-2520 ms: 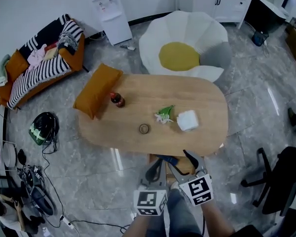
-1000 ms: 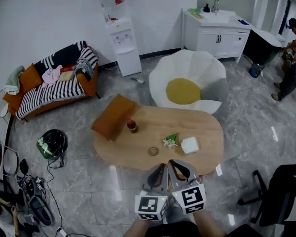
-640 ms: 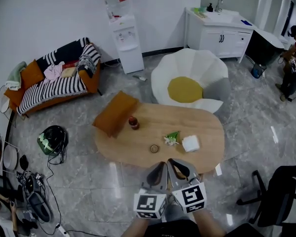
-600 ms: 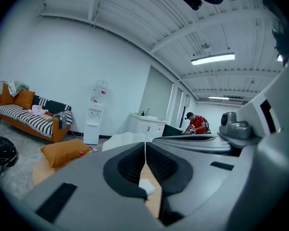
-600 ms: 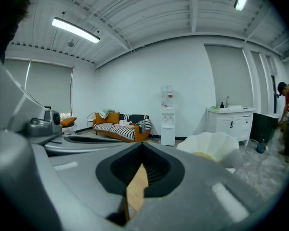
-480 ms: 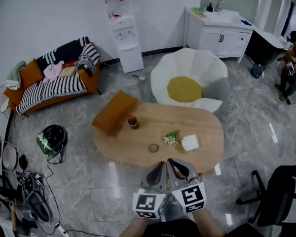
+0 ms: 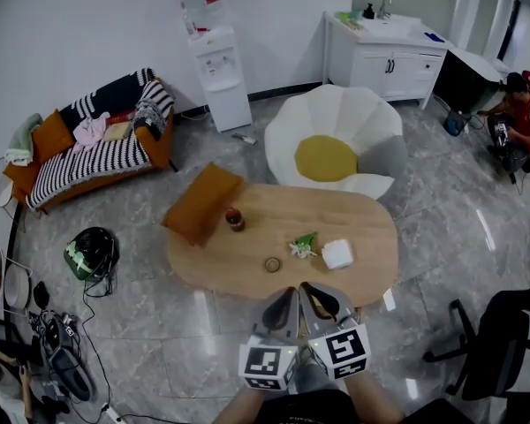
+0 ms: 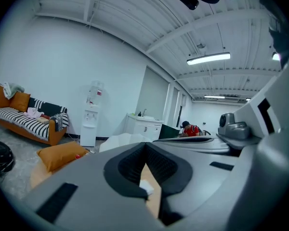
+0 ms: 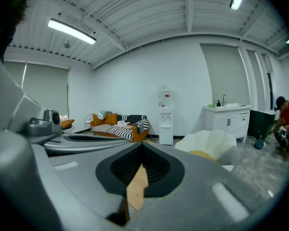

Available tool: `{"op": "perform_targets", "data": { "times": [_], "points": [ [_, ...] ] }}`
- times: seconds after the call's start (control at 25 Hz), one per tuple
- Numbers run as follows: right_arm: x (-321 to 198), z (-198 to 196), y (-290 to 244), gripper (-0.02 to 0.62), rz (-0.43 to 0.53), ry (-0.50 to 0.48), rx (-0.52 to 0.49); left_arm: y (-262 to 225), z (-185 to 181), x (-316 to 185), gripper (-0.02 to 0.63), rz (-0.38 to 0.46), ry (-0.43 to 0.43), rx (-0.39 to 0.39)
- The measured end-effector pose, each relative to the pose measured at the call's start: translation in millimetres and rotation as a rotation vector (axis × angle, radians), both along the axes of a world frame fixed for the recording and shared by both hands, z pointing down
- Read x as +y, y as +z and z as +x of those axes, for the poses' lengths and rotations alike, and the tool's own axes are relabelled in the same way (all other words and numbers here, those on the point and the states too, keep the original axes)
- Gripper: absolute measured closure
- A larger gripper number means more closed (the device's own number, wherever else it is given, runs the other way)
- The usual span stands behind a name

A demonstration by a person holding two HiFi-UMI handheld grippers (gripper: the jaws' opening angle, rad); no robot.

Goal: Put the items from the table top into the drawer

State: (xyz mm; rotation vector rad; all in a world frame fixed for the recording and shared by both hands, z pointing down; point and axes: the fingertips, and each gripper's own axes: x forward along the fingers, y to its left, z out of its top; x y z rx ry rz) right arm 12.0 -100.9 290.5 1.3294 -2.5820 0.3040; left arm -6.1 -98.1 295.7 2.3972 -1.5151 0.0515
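Note:
An oval wooden table (image 7: 247, 263) carries a small dark bottle with a red cap (image 7: 234, 218), a small ring-shaped roll (image 7: 272, 264), a green and white sprig (image 7: 300, 245) and a white box (image 7: 337, 253). My left gripper (image 7: 283, 299) and right gripper (image 7: 314, 295) hang side by side just short of the table's near edge, both shut and empty. In the left gripper view the left gripper (image 8: 145, 146) has its jaws together, the table beyond. The right gripper (image 9: 142, 146) looks the same in its own view. No drawer shows clearly.
An orange cushion (image 7: 201, 201) leans on the table's left corner. A flower-shaped seat (image 7: 336, 148) stands behind the table. Sofa (image 7: 97, 144), water dispenser (image 7: 214, 60), white cabinet (image 7: 384, 47), helmet (image 7: 90, 253), floor cables (image 7: 53, 347), black chair (image 7: 503, 343), a person (image 7: 517, 117) far right.
Since the earliest frame the head view has drawn back, so the table looks smaller and farther. Both grippers stay side by side and shut. The items on the table have not moved.

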Motion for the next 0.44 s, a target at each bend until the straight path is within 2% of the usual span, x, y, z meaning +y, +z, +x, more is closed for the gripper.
{"op": "perform_targets", "data": {
  "times": [0.44],
  "points": [
    [-0.2, -7.6, 4.6, 0.594, -0.002, -0.01, -0.001, 5.6, -8.3, 0.4, 0.595, -0.006, -0.012, -0.012]
  ]
}}
